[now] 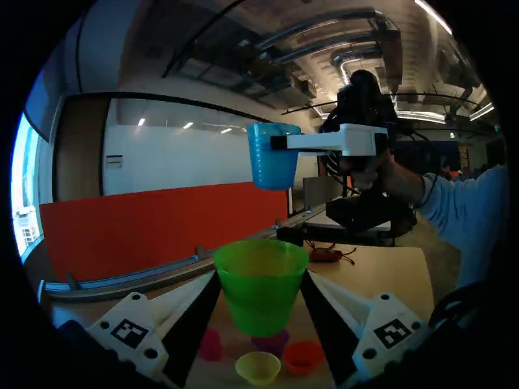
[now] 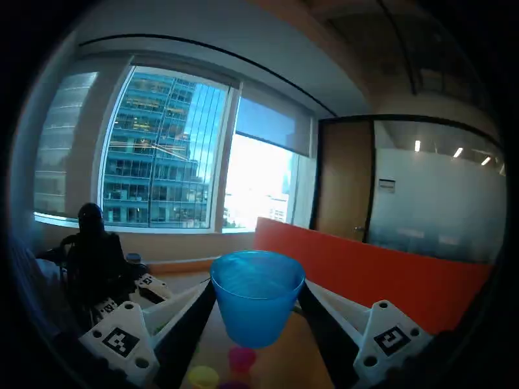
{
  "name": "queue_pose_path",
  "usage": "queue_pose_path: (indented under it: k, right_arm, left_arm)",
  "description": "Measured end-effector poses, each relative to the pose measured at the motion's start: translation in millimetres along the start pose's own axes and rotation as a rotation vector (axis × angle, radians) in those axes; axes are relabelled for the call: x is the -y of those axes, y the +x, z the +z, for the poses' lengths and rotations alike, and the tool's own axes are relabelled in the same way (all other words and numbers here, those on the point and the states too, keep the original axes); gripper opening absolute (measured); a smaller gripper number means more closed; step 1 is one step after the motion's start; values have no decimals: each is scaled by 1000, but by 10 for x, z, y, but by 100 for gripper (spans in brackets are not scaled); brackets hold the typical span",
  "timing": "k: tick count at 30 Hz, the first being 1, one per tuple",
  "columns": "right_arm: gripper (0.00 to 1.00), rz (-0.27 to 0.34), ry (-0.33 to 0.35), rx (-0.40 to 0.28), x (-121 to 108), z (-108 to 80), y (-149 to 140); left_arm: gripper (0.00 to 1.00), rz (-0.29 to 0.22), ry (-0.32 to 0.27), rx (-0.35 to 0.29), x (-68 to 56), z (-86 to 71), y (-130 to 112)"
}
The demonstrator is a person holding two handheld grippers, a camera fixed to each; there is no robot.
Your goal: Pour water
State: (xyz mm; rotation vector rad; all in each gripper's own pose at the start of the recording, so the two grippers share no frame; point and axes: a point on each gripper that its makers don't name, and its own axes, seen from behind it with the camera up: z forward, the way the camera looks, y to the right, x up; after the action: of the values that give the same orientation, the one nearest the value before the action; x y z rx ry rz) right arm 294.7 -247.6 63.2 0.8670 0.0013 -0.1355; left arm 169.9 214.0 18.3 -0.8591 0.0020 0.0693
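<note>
Pre-pour: left gripper (image 1: 261, 288) fingers clamp the green cup (image 1: 261, 305) above the tabletop (image 1: 389, 272), right gripper (image 2: 257, 295) fingers clamp the upright blue cup (image 2: 256, 311) higher; next, likely, bring blue over green and tilt.

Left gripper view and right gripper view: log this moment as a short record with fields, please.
left gripper: grips the green cup, upright
right gripper: grips the blue cup, upright
relative height: in the left gripper view, blue cup is held higher than green cup
water: cannot tell in either cup
pouring: not yet begun, no tilt
table: small yellow cup and small orange cup below the green cup
</note>
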Motion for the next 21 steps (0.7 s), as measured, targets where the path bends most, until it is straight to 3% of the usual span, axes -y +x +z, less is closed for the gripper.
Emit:
queue_pose_path:
  k: [12,21]
  right_arm:
    - [89,19,-72,18,-329,-269,-234]
    - [89,24,-113,26,-528,-414,-369]
  left_arm:
    - [84,-3,67,26,254,-237,-127]
    - [84,-1,91,42,332,-338,-200]
